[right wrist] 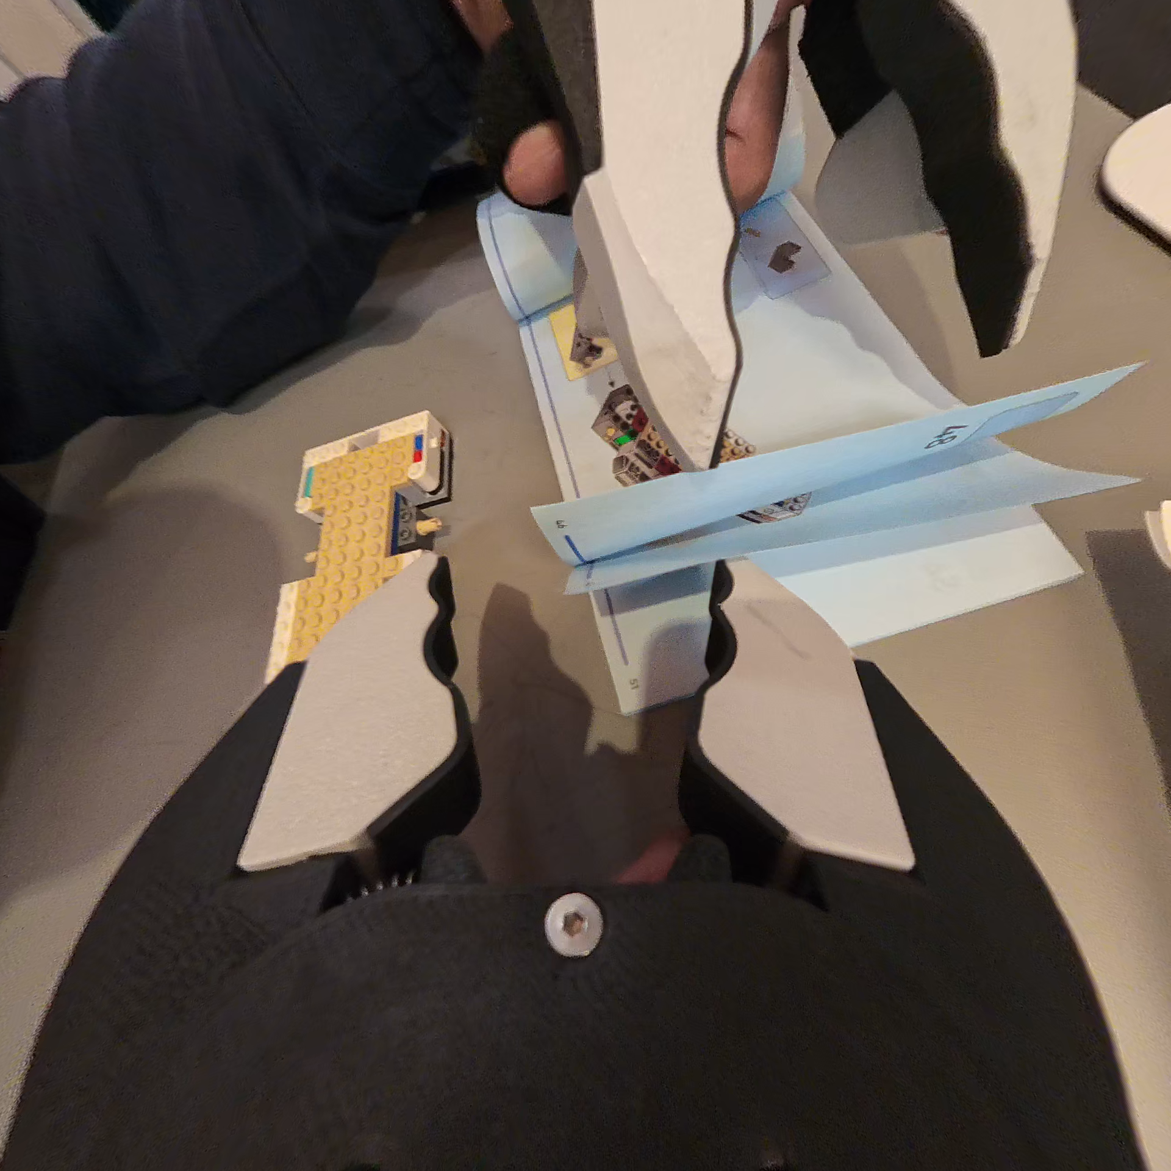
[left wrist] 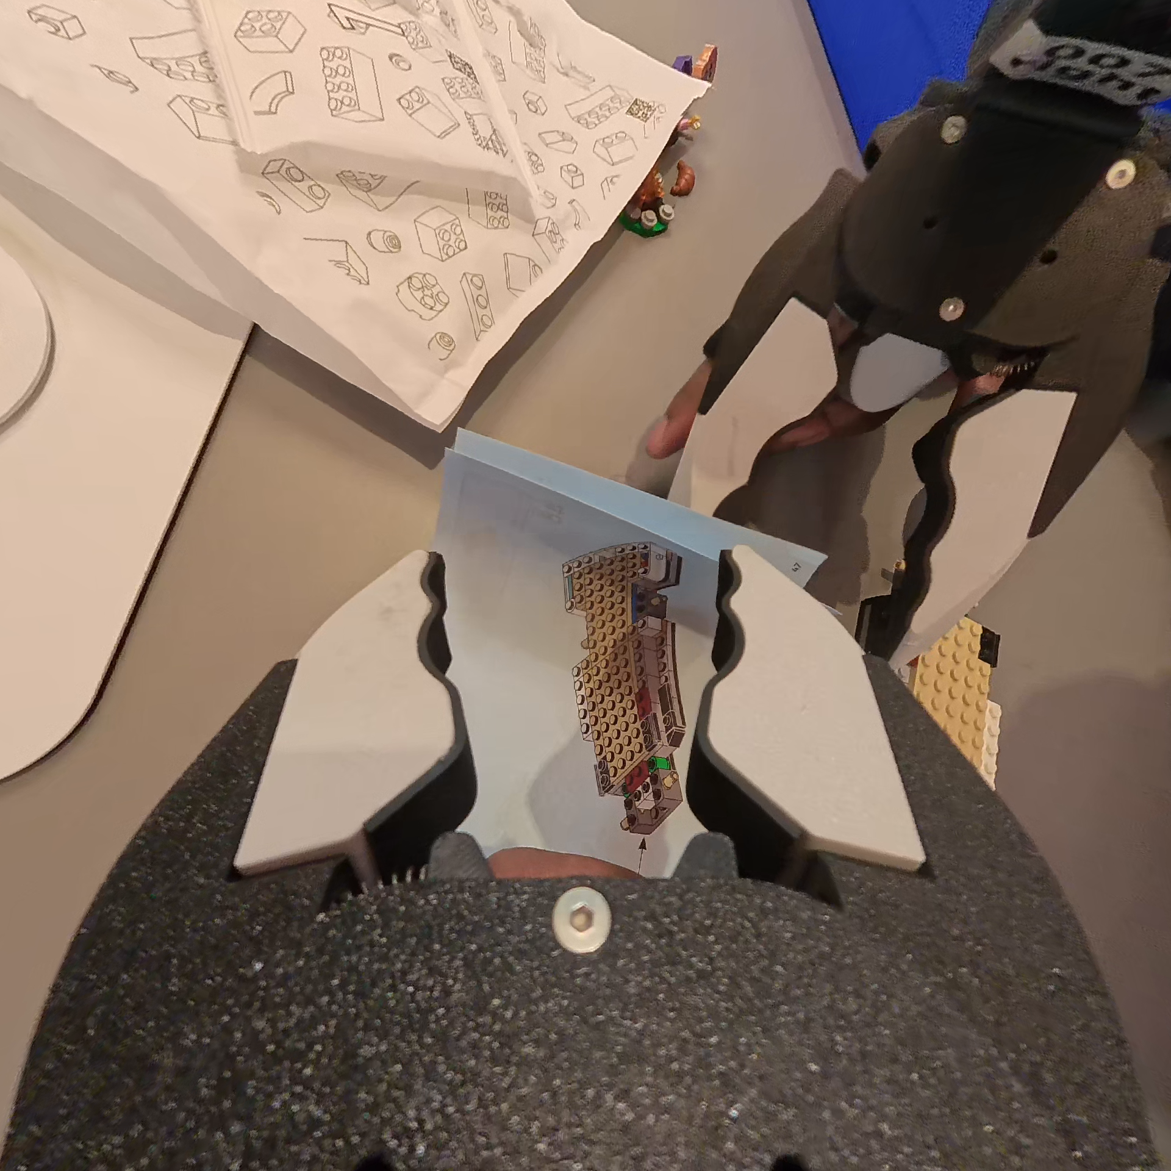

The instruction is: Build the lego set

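A light-blue instruction booklet point(left wrist: 507, 633) lies open on the grey table, with some pages standing up point(right wrist: 824, 462). My left gripper point(left wrist: 580, 561) is open and straddles a page that pictures a tan brick build. In the right wrist view one of its fingers point(right wrist: 665, 317) rests its tip on the booklet while the other stands well apart. My right gripper point(right wrist: 578, 567) is open and empty just above the table, its right fingertip next to the raised pages. A tan and white brick build point(right wrist: 355, 507) lies by its left finger and shows in the left wrist view point(left wrist: 957, 684).
A white paper bag printed with brick drawings point(left wrist: 317, 190) lies at the back left. A white board point(left wrist: 95, 507) lies at the left. Small loose brick pieces point(left wrist: 646, 218) sit behind the bag. A dark sleeve point(right wrist: 190, 222) fills the right wrist view's upper left.
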{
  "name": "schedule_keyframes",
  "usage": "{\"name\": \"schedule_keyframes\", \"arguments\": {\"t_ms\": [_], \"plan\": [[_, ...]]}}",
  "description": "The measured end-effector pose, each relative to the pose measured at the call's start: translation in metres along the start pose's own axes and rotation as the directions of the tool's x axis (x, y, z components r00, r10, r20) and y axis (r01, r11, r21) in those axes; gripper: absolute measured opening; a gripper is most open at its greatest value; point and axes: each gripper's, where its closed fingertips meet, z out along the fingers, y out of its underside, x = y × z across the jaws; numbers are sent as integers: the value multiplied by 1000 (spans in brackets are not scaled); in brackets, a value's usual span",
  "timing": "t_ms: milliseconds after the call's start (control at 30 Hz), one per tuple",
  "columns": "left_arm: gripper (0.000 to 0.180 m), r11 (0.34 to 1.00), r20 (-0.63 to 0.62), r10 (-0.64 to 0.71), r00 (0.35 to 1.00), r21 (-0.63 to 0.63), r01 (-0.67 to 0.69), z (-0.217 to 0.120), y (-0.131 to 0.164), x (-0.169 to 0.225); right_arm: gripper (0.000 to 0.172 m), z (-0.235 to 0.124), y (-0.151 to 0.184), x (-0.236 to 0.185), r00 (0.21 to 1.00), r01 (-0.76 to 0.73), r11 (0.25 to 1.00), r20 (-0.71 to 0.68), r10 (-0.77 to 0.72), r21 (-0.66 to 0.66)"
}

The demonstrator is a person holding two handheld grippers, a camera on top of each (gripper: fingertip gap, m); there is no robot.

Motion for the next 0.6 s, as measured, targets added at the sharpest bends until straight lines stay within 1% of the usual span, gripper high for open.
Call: {"name": "schedule_keyframes", "arguments": {"t_ms": [33, 100, 133, 167, 233, 300, 367, 467, 600], "plan": [[82, 1000, 0, -1, 1000, -1, 1, 0, 0, 0, 80, 0, 2, 6, 998, 28, 999, -54, -30, -21], [82, 1000, 2, 0, 1000, -4, 0, 0, 1, 0, 86, -4, 9, 24, 972, 100, 991, -205, -116, -87], [82, 1000, 1, 0, 1000, -4, 0, 0, 1, 0, 88, -6, 9, 30, 957, 122, 987, -252, -144, -101], [82, 1000, 0, -1, 1000, -3, 1, 0, 1, 0, 90, -8, 8, 31, 952, 129, 988, -268, -149, -89], [82, 1000, 1, -2, 1000, -6, 2, 0, 1, -1, 90, -11, 0, 22, 963, 118, 993, -242, -120, -22], [82, 1000, 2, -1, 1000, -5, 1, 0, 1, -1, 89, -13, -4, 7, 981, 95, 995, -171, -89, 31], [82, 1000, 1, -1, 1000, -5, 1, 0, 1, -1, 90, -10, -1, -2, 991, 71, 997, -113, -67, 28], [82, 1000, 5, 1, 1000, -9, -1, 1, 2, -1, 90, -7, -1, 2, 985, 98, 995, -143, -94, 25], [82, 1000, 2, -2, 1000, -7, 2, 1, 2, -1, 90, -16, -12, 10, 961, 153, 987, -240, -135, 59]]}}
